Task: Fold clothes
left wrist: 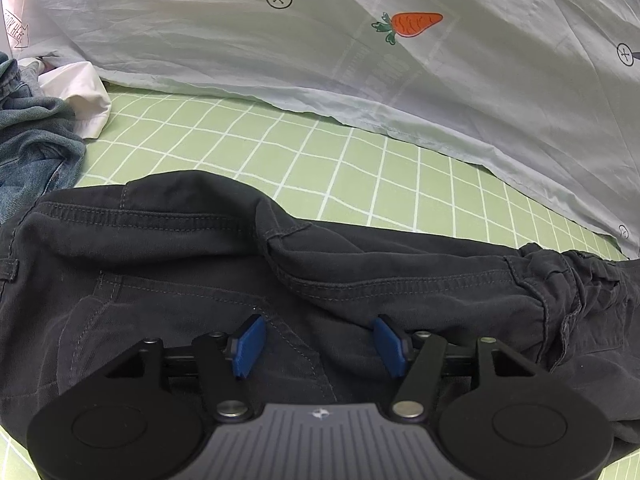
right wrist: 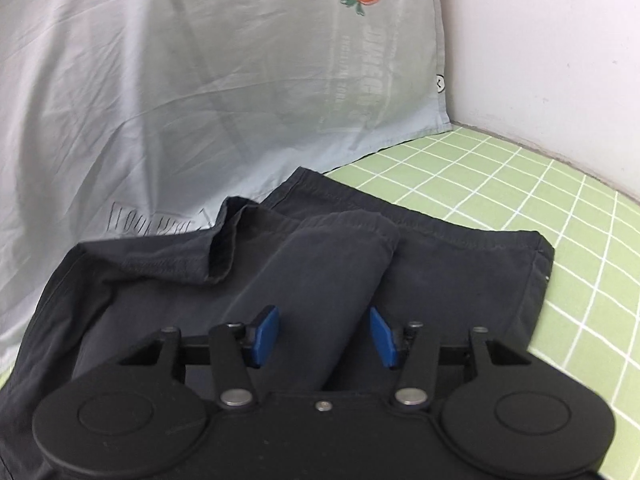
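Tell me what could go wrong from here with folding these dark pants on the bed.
Both grippers are open over the dark pants, gripping nothing. The left gripper sits above a thick ridge of bunched fabric, so closing may catch only one layer and drag the fold crooked. By the right gripper, the hem corner is flipped over; folding now would likely trap that crease. The pants also touch the carrot-print sheet, which might snag.

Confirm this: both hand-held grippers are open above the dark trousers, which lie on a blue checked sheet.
Not quite. The sheet is green with white checks, not blue; both wrist views show it. The rest holds: the left hand-held gripper and right hand-held gripper are open above the dark trousers.
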The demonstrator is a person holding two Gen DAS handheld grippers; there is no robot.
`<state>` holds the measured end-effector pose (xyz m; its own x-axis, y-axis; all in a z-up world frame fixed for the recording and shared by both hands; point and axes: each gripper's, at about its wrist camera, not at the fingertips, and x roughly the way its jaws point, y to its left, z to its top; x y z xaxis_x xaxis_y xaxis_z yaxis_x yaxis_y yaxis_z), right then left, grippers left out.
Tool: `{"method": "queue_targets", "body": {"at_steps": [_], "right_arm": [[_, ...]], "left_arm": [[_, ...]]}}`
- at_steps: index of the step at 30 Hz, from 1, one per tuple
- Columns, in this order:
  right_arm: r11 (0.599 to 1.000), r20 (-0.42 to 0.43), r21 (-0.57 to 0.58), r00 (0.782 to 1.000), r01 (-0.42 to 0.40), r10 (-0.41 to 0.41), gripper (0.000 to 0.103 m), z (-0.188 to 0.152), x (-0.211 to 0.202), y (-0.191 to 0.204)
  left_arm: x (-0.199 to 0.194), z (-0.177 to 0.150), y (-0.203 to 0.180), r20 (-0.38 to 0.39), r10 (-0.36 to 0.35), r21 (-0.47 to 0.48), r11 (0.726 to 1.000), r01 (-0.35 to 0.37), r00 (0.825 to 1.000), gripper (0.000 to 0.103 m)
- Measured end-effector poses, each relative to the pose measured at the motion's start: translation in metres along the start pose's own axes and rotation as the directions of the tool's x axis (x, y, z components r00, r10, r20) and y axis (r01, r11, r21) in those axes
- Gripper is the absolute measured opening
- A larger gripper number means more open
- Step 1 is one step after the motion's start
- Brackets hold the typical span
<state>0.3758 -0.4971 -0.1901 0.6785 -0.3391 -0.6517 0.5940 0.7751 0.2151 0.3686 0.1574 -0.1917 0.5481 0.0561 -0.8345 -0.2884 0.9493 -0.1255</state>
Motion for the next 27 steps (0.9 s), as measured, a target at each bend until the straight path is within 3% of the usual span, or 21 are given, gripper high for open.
{"method": "queue_targets", "body": {"at_steps": [2,3,4,5,6,9,11,13,14,15,17,19,20,22,23,27], "right_arm": [[0.999,-0.012,0.032,1.0,0.0,0.001,0.052,0.01,0.017,0.002],[0.999,-0.012,0.039,1.0,-0.003,0.004,0.044,0.014,0.022,0.004],[0.999,-0.025,0.043,1.0,-0.011,0.013,0.033,0.019,0.026,0.005],[0.999,-0.026,0.027,0.999,-0.026,0.027,0.007,0.023,0.025,0.006],[0.999,-0.021,0.008,0.999,-0.042,0.042,0.002,0.027,0.023,0.008],[0.994,0.12,-0.071,0.989,-0.083,0.091,0.001,0.041,-0.013,0.011],[0.996,0.256,-0.038,0.962,-0.086,0.093,0.001,0.048,-0.051,0.007],[0.997,0.332,-0.004,0.941,-0.071,0.069,0.001,0.05,-0.077,-0.008],[0.999,0.326,-0.037,0.945,-0.014,0.025,0.001,0.047,-0.075,-0.01],[0.994,0.293,-0.088,0.956,0.06,-0.032,0.001,0.04,-0.064,-0.01],[0.986,0.161,-0.101,0.98,0.132,-0.115,0.002,0.019,-0.034,-0.019],[0.988,0.068,-0.027,0.987,0.151,-0.149,0.006,0.0,-0.02,-0.036],[0.987,0.044,0.018,0.986,0.158,-0.159,0.01,-0.008,-0.018,-0.045],[0.978,0.066,0.118,0.981,0.172,-0.18,0.031,-0.019,-0.027,-0.056],[0.971,0.071,0.152,0.977,0.187,-0.199,0.05,-0.023,-0.031,-0.06],[0.967,0.042,0.206,0.986,0.147,-0.159,0.052,-0.023,-0.023,-0.071]], "left_arm": [[0.001,0.0,-0.002,-0.003,0.004,0.015,1.0,-0.004,1.0,0.063],[0.002,0.0,-0.003,-0.006,0.007,0.029,1.0,-0.007,1.0,0.063],[0.003,0.0,-0.004,-0.008,0.009,0.038,0.999,-0.008,1.0,0.063],[0.003,0.0,-0.004,-0.011,0.009,0.045,0.999,-0.009,1.0,0.063],[0.003,0.001,-0.004,-0.013,0.008,0.044,0.999,-0.007,1.0,0.063],[0.003,0.002,-0.002,-0.021,0.0,0.039,0.999,0.001,1.0,0.063],[0.002,0.003,-0.002,-0.029,-0.011,0.038,0.999,0.012,1.0,0.064],[0.001,0.0,-0.005,-0.031,-0.031,0.049,0.998,0.033,0.999,0.063],[0.001,-0.001,-0.007,-0.031,-0.043,0.058,0.997,0.045,0.999,0.063],[0.002,-0.003,-0.012,-0.032,-0.03,0.081,0.996,0.033,0.999,0.063],[0.003,-0.005,-0.02,-0.032,-0.004,0.127,0.992,0.008,0.999,0.063],[0.004,-0.006,-0.027,-0.035,0.018,0.165,0.986,-0.011,0.999,0.063],[0.004,-0.006,-0.026,-0.037,0.015,0.167,0.986,-0.009,0.999,0.064],[0.004,-0.006,-0.024,-0.041,0.007,0.166,0.986,0.0,0.999,0.064],[0.005,-0.006,-0.023,-0.042,0.001,0.162,0.987,0.005,0.999,0.064],[0.007,-0.006,-0.026,-0.048,0.011,0.173,0.985,-0.002,0.999,0.066]]}}
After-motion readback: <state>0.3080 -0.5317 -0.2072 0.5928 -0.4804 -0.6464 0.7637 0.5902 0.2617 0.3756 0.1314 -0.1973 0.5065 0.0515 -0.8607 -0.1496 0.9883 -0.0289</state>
